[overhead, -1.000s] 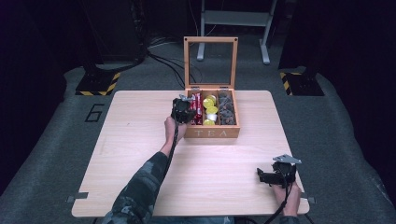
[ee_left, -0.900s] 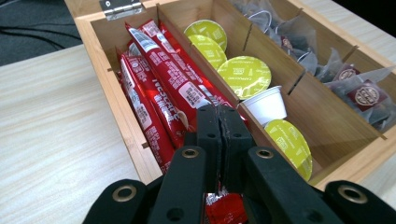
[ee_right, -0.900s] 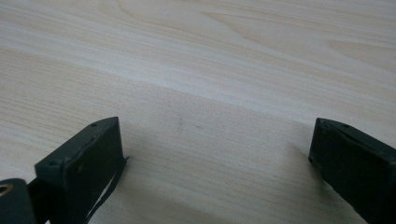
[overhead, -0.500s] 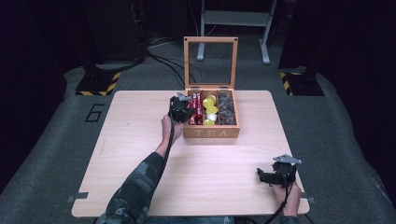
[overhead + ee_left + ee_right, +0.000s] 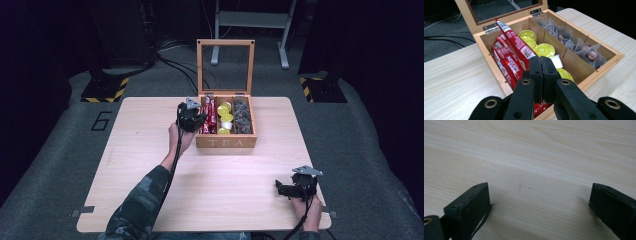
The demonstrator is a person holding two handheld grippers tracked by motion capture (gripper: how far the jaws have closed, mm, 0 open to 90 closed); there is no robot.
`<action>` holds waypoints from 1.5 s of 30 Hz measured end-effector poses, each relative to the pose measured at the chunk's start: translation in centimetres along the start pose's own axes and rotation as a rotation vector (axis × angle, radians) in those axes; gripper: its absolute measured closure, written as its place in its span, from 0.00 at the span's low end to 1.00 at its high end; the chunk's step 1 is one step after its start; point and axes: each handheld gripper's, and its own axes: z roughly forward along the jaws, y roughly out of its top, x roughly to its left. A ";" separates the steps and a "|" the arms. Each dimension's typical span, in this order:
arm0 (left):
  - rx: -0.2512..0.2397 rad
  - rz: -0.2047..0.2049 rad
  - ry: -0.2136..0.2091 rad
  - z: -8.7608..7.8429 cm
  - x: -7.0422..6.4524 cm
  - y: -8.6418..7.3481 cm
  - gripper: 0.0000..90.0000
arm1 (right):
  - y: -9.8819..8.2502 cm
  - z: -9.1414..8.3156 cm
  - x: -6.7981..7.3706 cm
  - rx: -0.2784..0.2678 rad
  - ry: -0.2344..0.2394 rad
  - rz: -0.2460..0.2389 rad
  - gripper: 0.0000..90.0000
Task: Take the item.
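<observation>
The left gripper (image 5: 541,62) is clamped on one red Nescafé sachet (image 5: 515,43), which rises tilted above the other sachets in the left compartment of the open wooden tea box (image 5: 226,142). The right gripper (image 5: 287,190) rests near the front right table (image 5: 150,120) corner, jaws spread wide, holding nothing.

the wooden box (image 5: 226,142) is showing "tea" on its front wall. the red sachets (image 5: 507,63) are carrying "nescafe" in white letters. a "6" is sitting on the grey floor (image 5: 102,120).
</observation>
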 end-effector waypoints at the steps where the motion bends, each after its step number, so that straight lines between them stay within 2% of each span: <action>1: -0.004 0.003 0.000 -0.2 0.0 0.0 0.98 | 0.0 0.0 0.0 0.000 0.000 0.000 0.03; 20: -0.054 0.032 0.007 -4.4 0.9 -0.6 0.98 | 0.0 0.0 0.0 0.001 -0.003 0.003 0.03; 36: -0.093 0.053 0.031 -7.7 1.7 -2.1 0.98 | 0.0 0.0 0.0 0.003 -0.005 0.002 0.03; 45: -0.094 0.051 0.049 -9.1 2.4 -3.3 0.98 | 0.0 0.0 0.0 0.003 -0.006 0.002 0.03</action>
